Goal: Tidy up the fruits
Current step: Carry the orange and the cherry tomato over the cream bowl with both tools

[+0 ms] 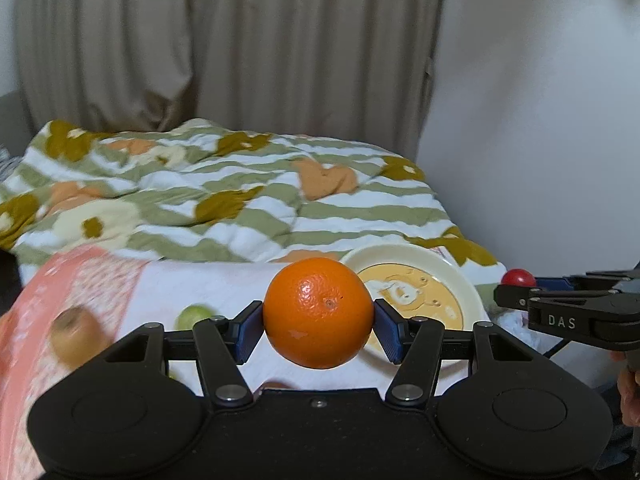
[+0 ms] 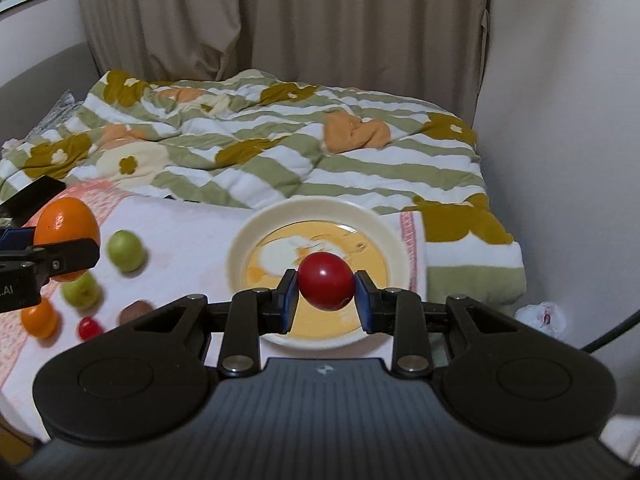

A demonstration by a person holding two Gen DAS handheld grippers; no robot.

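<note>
My left gripper (image 1: 319, 324) is shut on a large orange (image 1: 318, 312) and holds it above the cloth, left of the plate (image 1: 468, 292). My right gripper (image 2: 326, 294) is shut on a small red fruit (image 2: 326, 281) and holds it over the cream and yellow plate (image 2: 240, 248). The orange also shows in the right wrist view (image 2: 66, 226), and the red fruit in the left wrist view (image 1: 518, 277). On the cloth lie two green fruits (image 2: 125, 251) (image 2: 81, 289), a small orange (image 2: 39, 317), a small red fruit (image 2: 89, 328) and a brown fruit (image 2: 136, 310).
The fruits and plate rest on a white and pink cloth (image 2: 180, 240) on a bed. A striped flowered duvet (image 2: 280, 148) lies bunched behind it. A wall (image 2: 560, 120) stands close on the right, curtains behind. A brown fruit (image 1: 74, 334) lies at left in the left wrist view.
</note>
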